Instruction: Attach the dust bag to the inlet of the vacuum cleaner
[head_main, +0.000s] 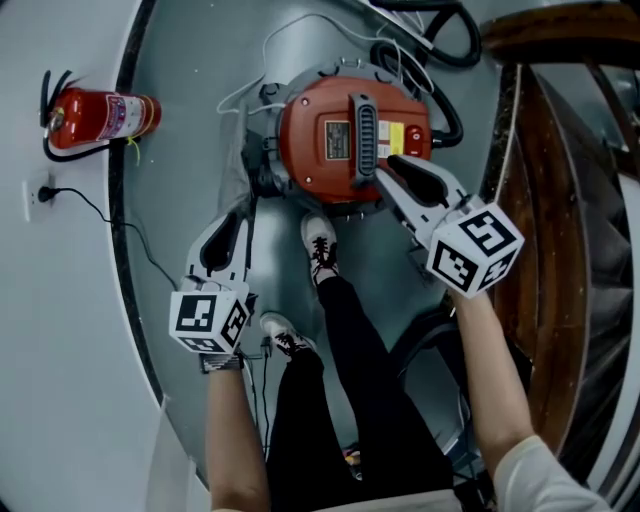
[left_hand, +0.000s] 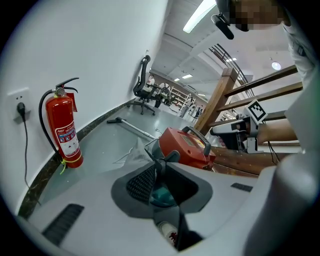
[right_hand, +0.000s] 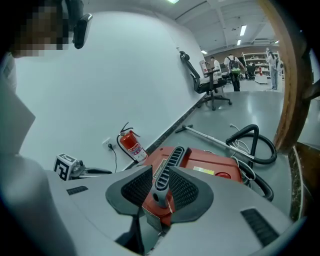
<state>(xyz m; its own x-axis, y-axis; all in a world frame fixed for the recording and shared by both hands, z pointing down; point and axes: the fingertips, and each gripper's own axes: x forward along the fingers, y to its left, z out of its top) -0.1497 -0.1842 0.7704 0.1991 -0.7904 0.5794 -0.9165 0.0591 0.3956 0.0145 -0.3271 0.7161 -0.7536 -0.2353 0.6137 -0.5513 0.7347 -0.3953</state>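
Observation:
A red canister vacuum cleaner (head_main: 320, 140) (left_hand: 182, 147) (right_hand: 210, 162) stands on the grey floor. My right gripper (head_main: 380, 170) (right_hand: 160, 170) reaches over its top, with both pads against the sides of the grey ribbed handle (head_main: 363, 125) (right_hand: 167, 167). A crumpled translucent dust bag (head_main: 243, 150) (left_hand: 132, 154) lies against the vacuum's left side. My left gripper (head_main: 243, 205) (left_hand: 164, 159) points at that side, just short of the bag. Its tips are together and nothing shows between them.
The black hose (head_main: 440, 40) (right_hand: 255, 140) coils behind the vacuum, and a metal wand (left_hand: 135, 128) lies beyond. A fire extinguisher (head_main: 100, 118) (left_hand: 62, 130) stands by the wall on the left. Wooden railing (head_main: 560, 200) runs along the right. The person's shoes (head_main: 320, 245) stand between the grippers.

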